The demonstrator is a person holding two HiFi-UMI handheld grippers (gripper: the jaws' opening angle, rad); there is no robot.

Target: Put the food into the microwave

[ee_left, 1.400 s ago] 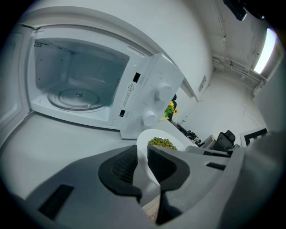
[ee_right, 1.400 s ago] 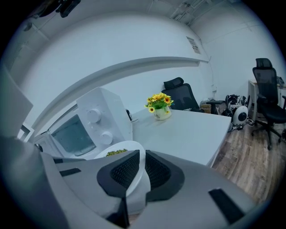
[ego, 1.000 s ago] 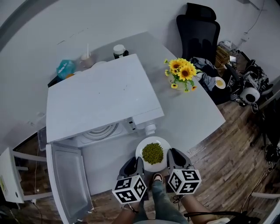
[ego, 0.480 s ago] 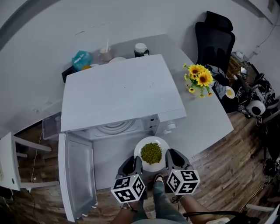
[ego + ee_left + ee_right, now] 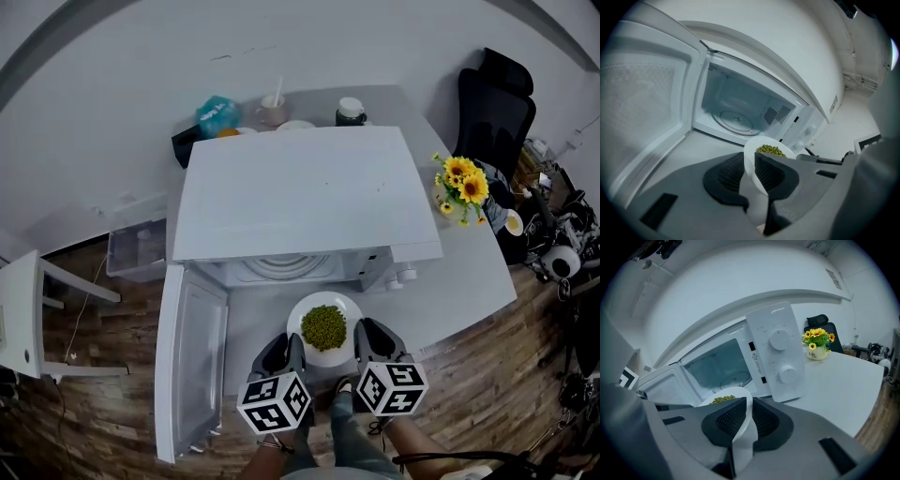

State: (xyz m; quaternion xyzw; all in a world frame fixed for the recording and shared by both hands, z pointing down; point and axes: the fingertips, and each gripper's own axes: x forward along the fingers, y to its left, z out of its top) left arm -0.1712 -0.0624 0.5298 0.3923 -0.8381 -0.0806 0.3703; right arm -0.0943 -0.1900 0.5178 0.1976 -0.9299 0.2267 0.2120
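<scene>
A white plate [image 5: 305, 317] heaped with green peas [image 5: 325, 327] is held level just in front of the open white microwave [image 5: 305, 197]. My left gripper [image 5: 294, 347] is shut on the plate's left rim [image 5: 752, 176]. On the opposite rim [image 5: 743, 432] my right gripper [image 5: 360, 339] is shut too. The peas [image 5: 771, 150] show past the left jaws, and the peas [image 5: 723, 400] show past the right jaws. The microwave door [image 5: 190, 361] hangs open to the left. The glass turntable [image 5: 734, 121] inside the cavity is bare.
A vase of sunflowers [image 5: 461, 187] stands on the white table [image 5: 469, 281] to the right of the microwave. Cups and a jar [image 5: 350, 111] sit behind it. A black office chair [image 5: 497, 103] is at the far right, a clear bin [image 5: 136, 253] on the floor at left.
The view has shifted so the microwave now sits straight ahead of the plate. Both grippers keep the same hold on the plate.
</scene>
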